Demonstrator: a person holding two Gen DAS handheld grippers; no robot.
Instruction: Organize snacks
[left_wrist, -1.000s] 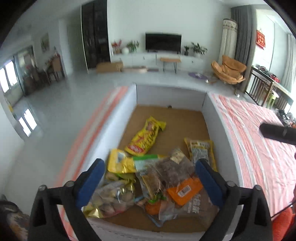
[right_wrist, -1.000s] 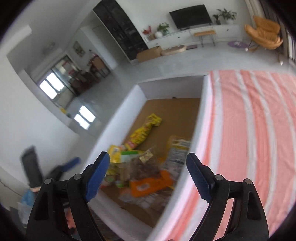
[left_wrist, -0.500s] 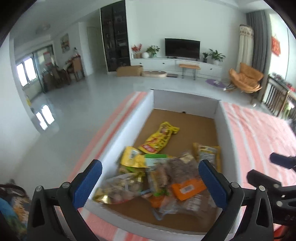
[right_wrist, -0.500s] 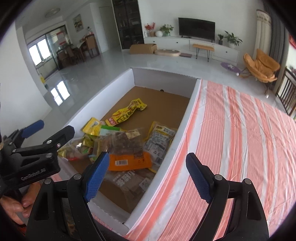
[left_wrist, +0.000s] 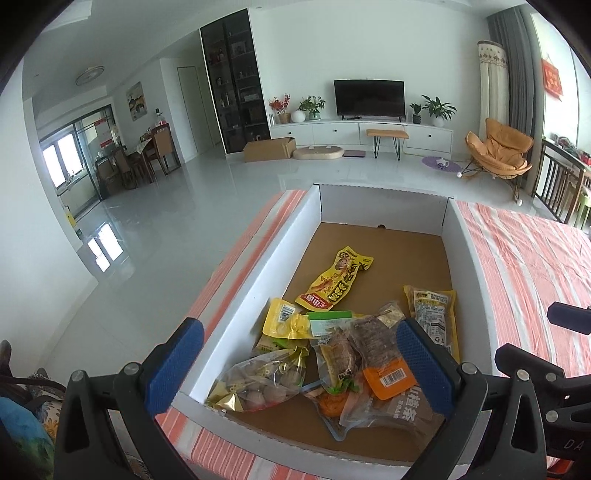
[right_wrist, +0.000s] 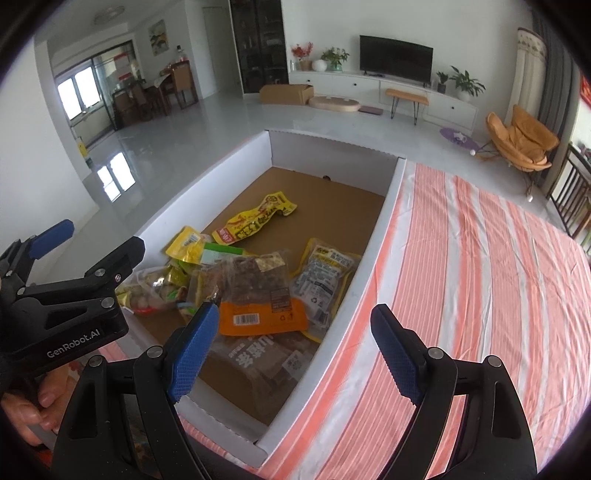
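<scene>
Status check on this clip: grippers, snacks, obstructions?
Left gripper and right gripper open, empty. Snack packets piled in white cardboard box. Nothing blocking.

"GenRobot.AI" on left gripper (right_wrist: 51, 236)

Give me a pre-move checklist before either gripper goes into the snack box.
1. Left gripper open, nothing held: ok.
2. Right gripper open, nothing held: ok.
3. Snacks all inside the box: ok.
4. Yellow packet lies alone, free to grab: ok.
5. Orange-label packet lies on top of the pile, easy to lift: ok.
6. Striped cloth free of obstacles for set-down: ok in view; far edge cannot tell.
</scene>
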